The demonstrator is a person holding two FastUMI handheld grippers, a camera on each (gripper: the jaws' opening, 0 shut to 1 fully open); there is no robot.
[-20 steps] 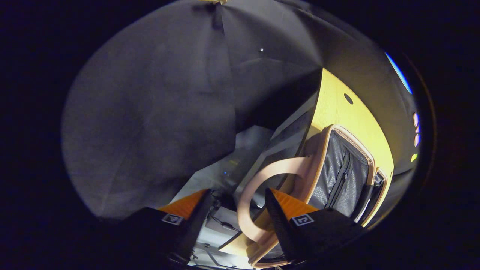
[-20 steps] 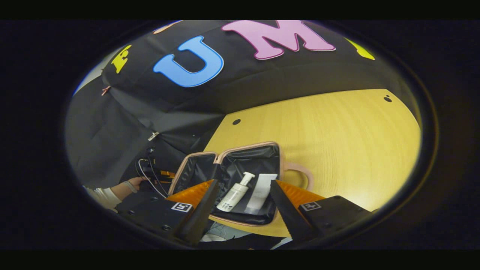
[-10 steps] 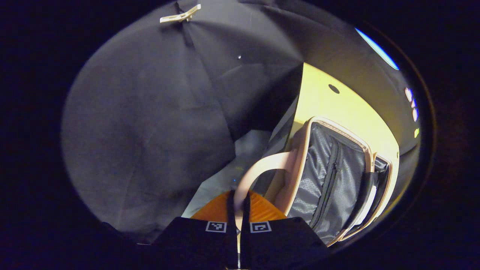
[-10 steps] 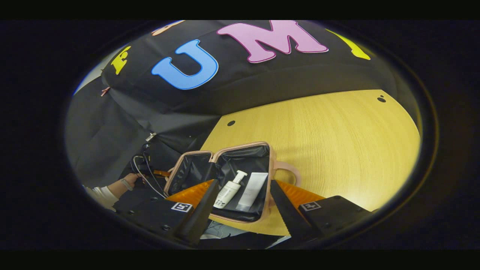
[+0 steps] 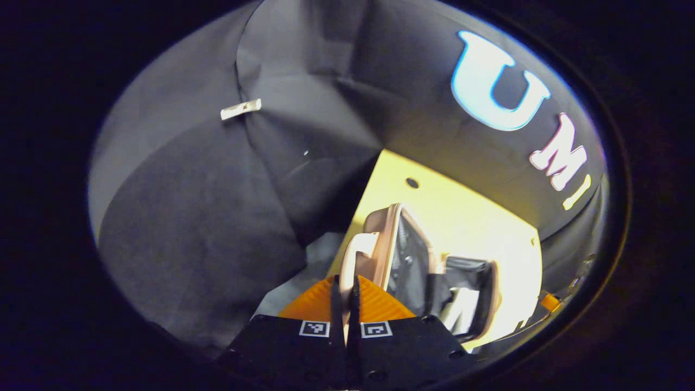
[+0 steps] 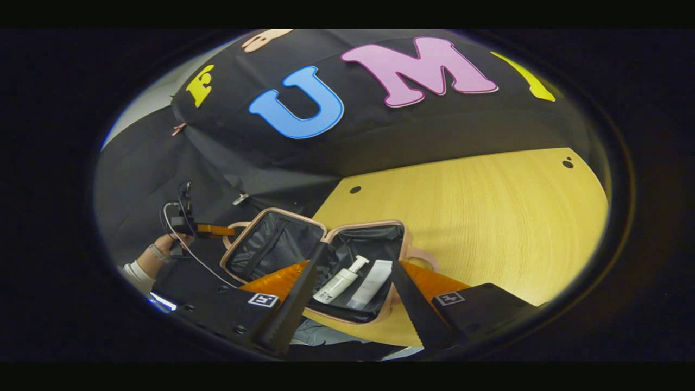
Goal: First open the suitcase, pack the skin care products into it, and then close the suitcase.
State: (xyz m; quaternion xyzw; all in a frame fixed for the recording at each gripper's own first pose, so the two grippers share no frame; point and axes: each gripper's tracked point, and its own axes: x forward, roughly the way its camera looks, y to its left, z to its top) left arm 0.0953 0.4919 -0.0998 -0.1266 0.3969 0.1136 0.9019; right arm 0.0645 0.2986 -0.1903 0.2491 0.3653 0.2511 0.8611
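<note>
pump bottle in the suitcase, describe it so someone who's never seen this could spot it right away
On the yellow wooden table lies an open pink-rimmed suitcase with dark lining. In the half nearer its loop handle lie two white items side by side. The pump bottle is the rounder one with a spout, left of the flat tube.

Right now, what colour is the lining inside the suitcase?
Black; the suitcase lining shows best in the right gripper view.

A pink suitcase (image 6: pixel 326 255) lies open on a yellow wooden table (image 6: pixel 488 217), a pump bottle (image 6: pixel 339 279) and a white tube (image 6: pixel 372 282) side by side in its right half. The right gripper (image 6: pixel 347 309) hovers above with jaws spread, while at far left a hand (image 6: pixel 163 247) holds the left gripper (image 6: pixel 217 230) at the lid's handle.
</note>
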